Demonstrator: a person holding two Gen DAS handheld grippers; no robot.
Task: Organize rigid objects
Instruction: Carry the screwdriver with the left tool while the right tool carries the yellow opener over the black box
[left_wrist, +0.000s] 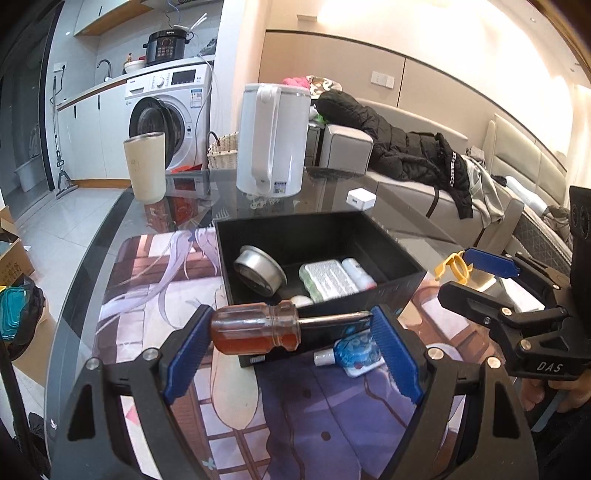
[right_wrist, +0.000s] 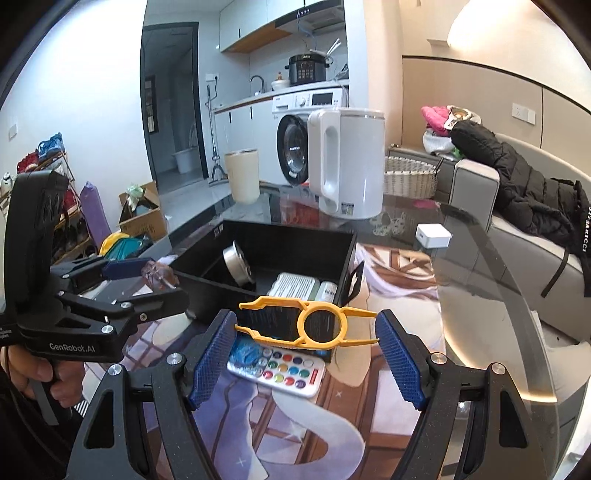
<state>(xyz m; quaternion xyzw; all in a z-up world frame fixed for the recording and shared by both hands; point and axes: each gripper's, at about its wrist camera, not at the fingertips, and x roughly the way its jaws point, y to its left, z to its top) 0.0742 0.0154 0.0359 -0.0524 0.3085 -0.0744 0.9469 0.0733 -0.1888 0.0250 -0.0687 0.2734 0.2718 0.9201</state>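
Both views bright, indoor light. Strong overexposed glow on upper wall (left_wrist: 424, 22), top right, blew out detail; same hot patch in rt view. Glass table (right_wrist: 491, 295) threw reflections, glare strip along its rt rim. Kitchen side cooler, dimmer. Heavy fisheye bend at edges, black vignette in corners. Centre sharp; near fingers (left_wrist: 395, 354) slightly soft, pill pack (left_wrist: 328, 278) smeared w/ motion blur. Shadows soft, weak

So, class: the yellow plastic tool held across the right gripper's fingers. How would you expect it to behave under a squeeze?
The yellow plastic tool looks thin and open-framed, so probably light. Its slim prongs, spanning the right gripper end to end, would likely flex if squeezed harder. Held only at its tips, it might pivot or slip.
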